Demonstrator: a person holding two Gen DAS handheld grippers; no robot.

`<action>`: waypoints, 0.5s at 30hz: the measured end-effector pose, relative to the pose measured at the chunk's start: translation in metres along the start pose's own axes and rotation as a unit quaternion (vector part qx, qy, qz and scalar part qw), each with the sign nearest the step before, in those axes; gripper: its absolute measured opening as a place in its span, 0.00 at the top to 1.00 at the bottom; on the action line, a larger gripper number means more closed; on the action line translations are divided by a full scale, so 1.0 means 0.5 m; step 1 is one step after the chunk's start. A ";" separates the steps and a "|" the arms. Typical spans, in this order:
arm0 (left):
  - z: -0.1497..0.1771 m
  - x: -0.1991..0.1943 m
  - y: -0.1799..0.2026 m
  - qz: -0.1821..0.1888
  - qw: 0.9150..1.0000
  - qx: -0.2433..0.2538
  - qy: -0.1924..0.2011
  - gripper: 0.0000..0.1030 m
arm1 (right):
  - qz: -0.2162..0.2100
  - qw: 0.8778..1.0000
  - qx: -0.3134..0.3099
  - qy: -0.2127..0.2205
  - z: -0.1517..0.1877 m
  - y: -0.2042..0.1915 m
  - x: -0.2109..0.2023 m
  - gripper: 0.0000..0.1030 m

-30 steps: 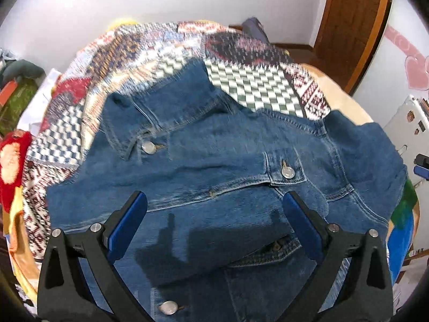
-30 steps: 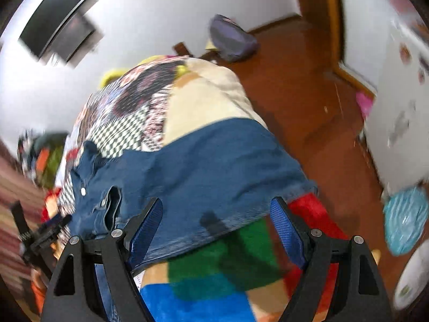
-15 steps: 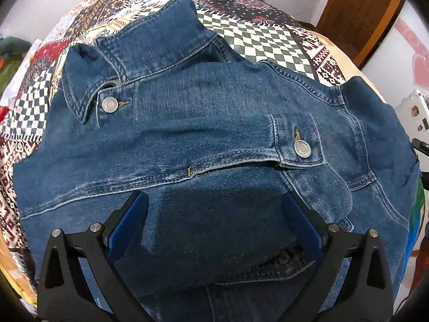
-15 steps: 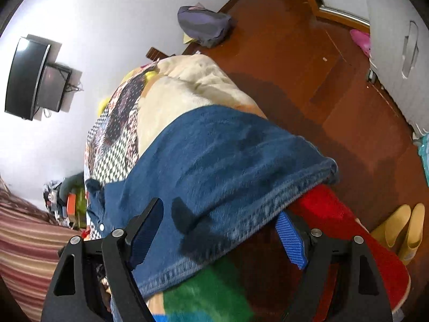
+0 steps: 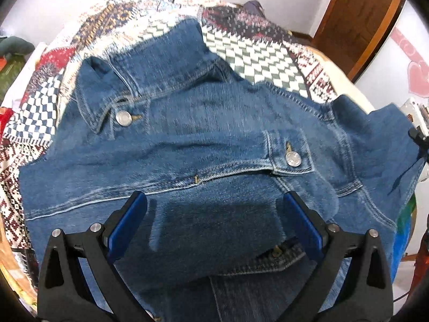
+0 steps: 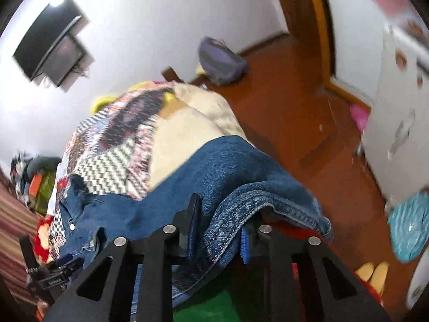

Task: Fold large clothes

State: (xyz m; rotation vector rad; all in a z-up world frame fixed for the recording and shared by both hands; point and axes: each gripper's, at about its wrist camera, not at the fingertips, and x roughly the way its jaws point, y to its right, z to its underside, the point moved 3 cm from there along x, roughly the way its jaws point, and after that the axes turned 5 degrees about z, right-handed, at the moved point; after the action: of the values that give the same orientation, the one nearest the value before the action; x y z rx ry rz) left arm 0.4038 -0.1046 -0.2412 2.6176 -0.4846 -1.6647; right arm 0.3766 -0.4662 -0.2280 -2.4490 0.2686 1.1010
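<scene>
A blue denim jacket (image 5: pixel 214 147) lies front up on a patchwork quilt, collar at the far left, its silver buttons showing. My left gripper (image 5: pixel 214 198) hovers open just above the jacket's lower front, nothing between its blue pads. In the right wrist view the jacket (image 6: pixel 228 166) hangs over the bed's right side. The jaws of my right gripper (image 6: pixel 221 222) are closing, and a bunched fold of the stitched hem is pinched between the pads and lifted off the bedding. The left gripper (image 6: pixel 53 273) shows at the lower left of that view.
The patchwork quilt (image 5: pixel 254 61) covers the bed, with red, green and blue bedding at its right edge. A wooden floor (image 6: pixel 295 102) lies beyond, with a purple bag (image 6: pixel 219 61), a white cabinet (image 6: pixel 396 123), a teal bag (image 6: pixel 410 228) and yellow slippers (image 6: pixel 372 273). A TV (image 6: pixel 51 51) hangs on the wall.
My right gripper went from wide open over the jacket's edge to clamped on the hem, which now rises in a fold. The left gripper drew back slightly from the jacket and stayed open.
</scene>
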 end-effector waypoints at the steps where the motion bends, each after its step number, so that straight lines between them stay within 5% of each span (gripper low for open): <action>1: -0.001 -0.016 -0.001 0.000 1.000 0.002 0.009 0.01 | -0.005 1.000 -0.011 0.011 -0.008 -0.018 -0.017 0.81; 9: 0.006 -0.123 -0.019 -0.009 0.998 0.016 0.066 0.01 | -0.047 0.991 -0.096 0.078 -0.042 -0.198 -0.123 0.82; 15: 0.021 -0.194 -0.040 -0.020 0.994 0.024 0.103 0.01 | -0.135 0.984 -0.093 0.067 -0.051 -0.335 -0.148 0.83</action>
State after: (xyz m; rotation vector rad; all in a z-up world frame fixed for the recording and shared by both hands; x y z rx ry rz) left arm 0.3620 -0.0590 -0.1634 2.8101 -0.4725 -1.3875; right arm 0.4025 -0.3302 -0.1055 -2.6313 -0.1306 0.8805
